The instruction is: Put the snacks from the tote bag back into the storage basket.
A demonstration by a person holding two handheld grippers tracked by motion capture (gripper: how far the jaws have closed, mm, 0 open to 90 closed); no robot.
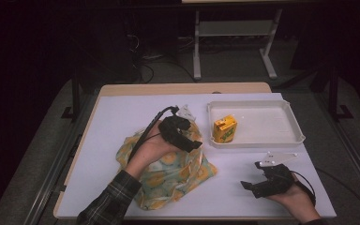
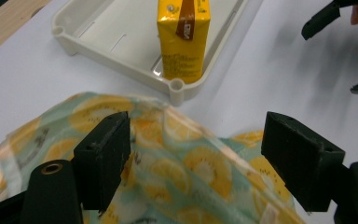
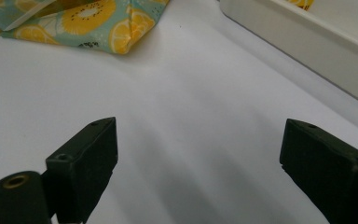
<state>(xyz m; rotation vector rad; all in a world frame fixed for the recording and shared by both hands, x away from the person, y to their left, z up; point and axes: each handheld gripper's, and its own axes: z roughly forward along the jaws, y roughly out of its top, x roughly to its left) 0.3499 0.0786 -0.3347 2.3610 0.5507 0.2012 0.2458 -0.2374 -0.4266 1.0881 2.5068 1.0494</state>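
So the cloth [image 1: 168,176], the fruit-print one with orange and kiwi slices on pale green, sits crumpled at lower centre of the high view, on the white table [image 1: 112,122]. The left gripper [image 1: 194,140] is right over its upper edge, mid-frame, jaws spread wide with nothing between them. In the left gripper view the cloth [image 2: 168,163] fills the bottom half and both jaws hang apart above it; can't tell if they're touching the fabric or just above it.

The right gripper [image 1: 247,186] is down at lower right of the high view, resting near the table's front edge, well apart from the cloth. It's released too: the right gripper view has its jaws wide apart over bare table, with a corner of the cloth [image 3: 74,23] at upper left.

The tray [image 1: 262,140] is at centre right, just beside the cloth's upper corner, and a yellow carton [image 1: 225,129] stands upright in its near-left corner. In the left gripper view the carton [image 2: 182,39] is at top centre.
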